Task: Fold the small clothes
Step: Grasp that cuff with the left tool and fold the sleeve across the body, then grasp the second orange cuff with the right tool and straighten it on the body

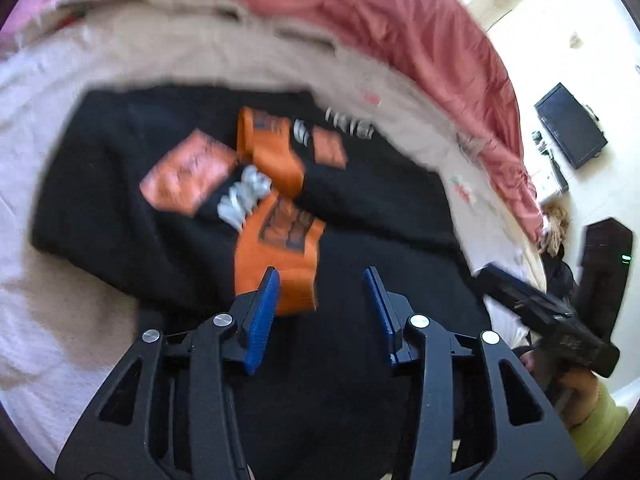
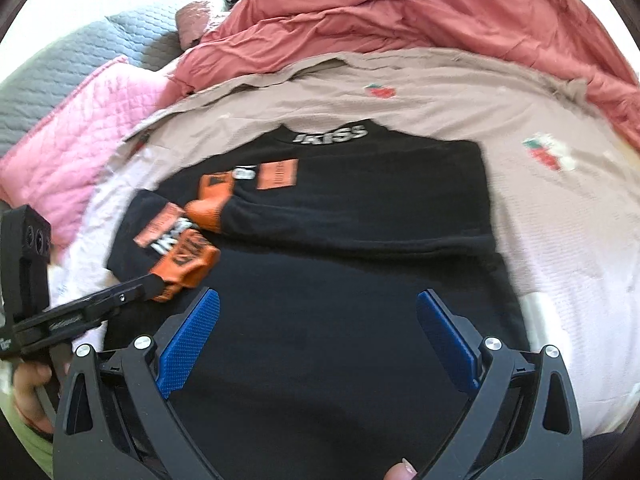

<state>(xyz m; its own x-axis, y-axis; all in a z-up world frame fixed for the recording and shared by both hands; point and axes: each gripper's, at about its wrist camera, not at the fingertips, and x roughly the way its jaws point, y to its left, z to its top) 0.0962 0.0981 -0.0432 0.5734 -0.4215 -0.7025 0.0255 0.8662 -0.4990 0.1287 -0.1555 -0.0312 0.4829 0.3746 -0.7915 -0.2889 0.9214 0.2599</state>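
Observation:
A small black top (image 2: 352,208) with orange cuffs (image 2: 188,264) and orange patches lies on the bed, its sleeves folded over the body. It also shows in the left wrist view (image 1: 360,208), with an orange cuff (image 1: 280,256) just past the fingers. My left gripper (image 1: 322,280) is open and empty, hovering above the lower part of the top. My right gripper (image 2: 318,304) is open wide and empty above the top's lower half. The left gripper (image 2: 132,294) shows at the left of the right wrist view, beside the orange cuff.
A beige sheet with strawberry prints (image 2: 400,96) covers the bed. A red duvet (image 2: 420,12) is bunched at the back. A pink quilt (image 2: 84,128) and grey quilt (image 2: 60,64) lie at the left. A dark monitor (image 1: 570,126) stands on the floor at the right.

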